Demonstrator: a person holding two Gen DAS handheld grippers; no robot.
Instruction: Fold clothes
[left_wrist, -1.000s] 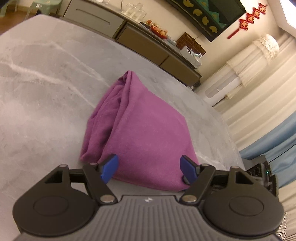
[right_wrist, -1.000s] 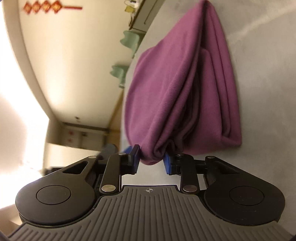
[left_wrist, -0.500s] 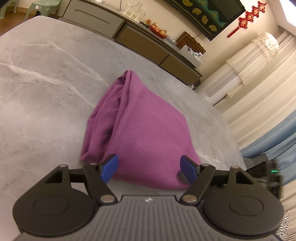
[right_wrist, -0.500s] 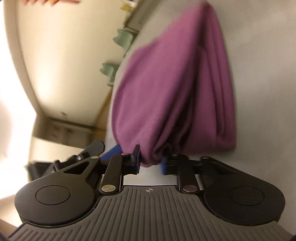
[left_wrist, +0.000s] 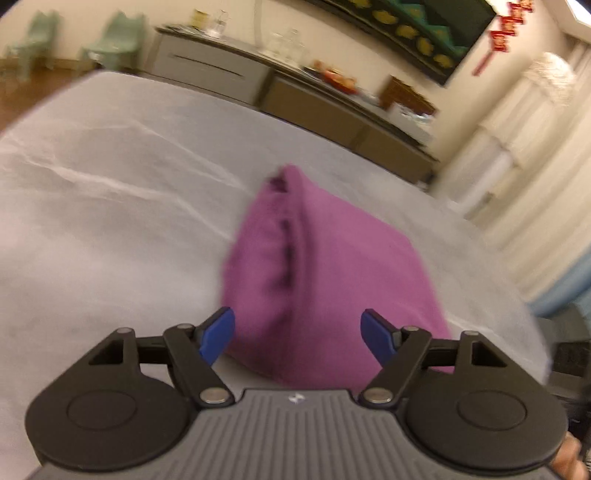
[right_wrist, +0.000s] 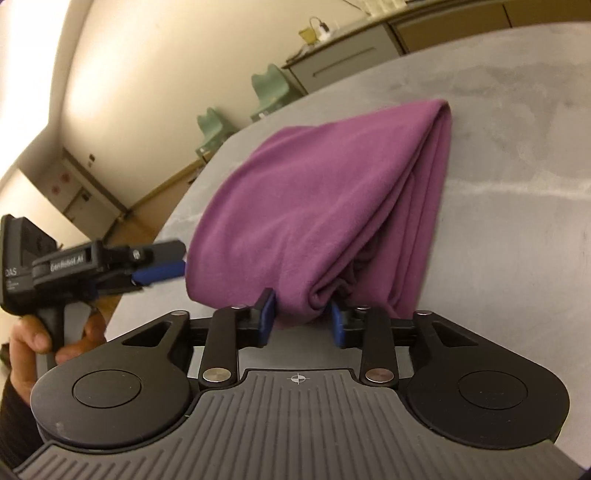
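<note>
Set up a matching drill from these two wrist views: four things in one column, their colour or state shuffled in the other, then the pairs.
Things:
1. garment
2. left tool
3. small chairs
4. table

Descriptions:
A. pale green, by the wall
B. grey, marbled with light veins
C. purple, folded in a bundle
D. open, blue pads wide apart

Pairs: 1-C, 2-D, 3-A, 4-B
</note>
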